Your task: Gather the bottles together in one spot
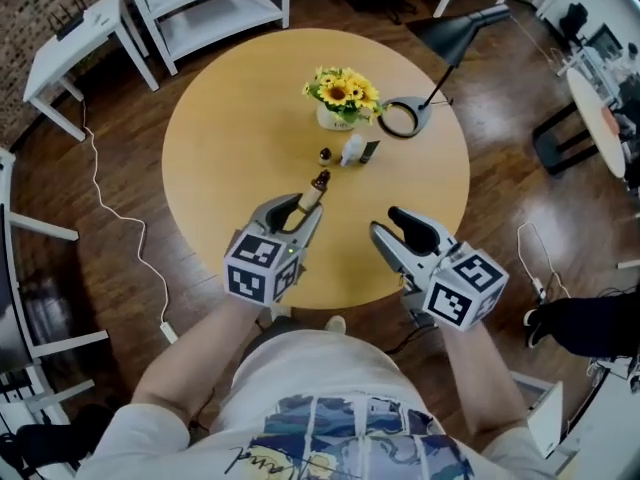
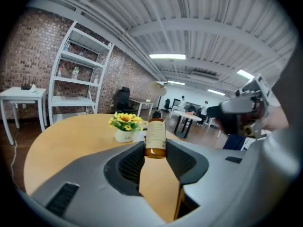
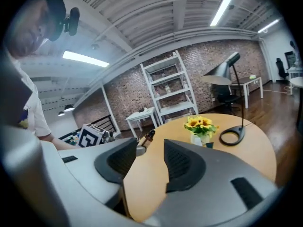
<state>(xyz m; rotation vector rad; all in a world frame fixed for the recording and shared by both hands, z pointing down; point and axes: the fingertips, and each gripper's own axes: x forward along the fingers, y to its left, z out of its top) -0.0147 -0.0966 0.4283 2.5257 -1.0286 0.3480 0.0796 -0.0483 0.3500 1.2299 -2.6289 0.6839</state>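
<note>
In the head view, a round wooden bench (image 1: 220, 158) is seen from above. The left claw (image 1: 303, 206) is closed on an amber bottle (image 1: 316, 190), which is held over the near part of the bench with its dark cap pointed toward the middle. The right claw (image 1: 385, 220) is held beside it over the near edge, its jaws parted and nothing gripped. Toward the far edge a white pot of sunflowers (image 1: 343, 96) is set. On the near side of the pot, close together, a small brown bottle (image 1: 325, 155), a white bottle (image 1: 351, 150) and a small dark item (image 1: 369, 151) are found; what the dark item is cannot be made out. A black lamp (image 1: 470, 23) is placed with its ring-shaped base (image 1: 403, 118) on the bench, just to the right of the flowers.

In the left gripper view, the labelled amber bottle is seen upright between the two jaws, pressed at its lower part from both sides and lifted clear of the bench surface. The flower pot is seen beyond it, slightly to the left.

In the right gripper view, the jaws are shown apart with only bare bench between them. The left claw's marker cube and the tilted amber bottle are seen beyond the left jaw, the flowers and lamp base farther off toward the right.
</note>
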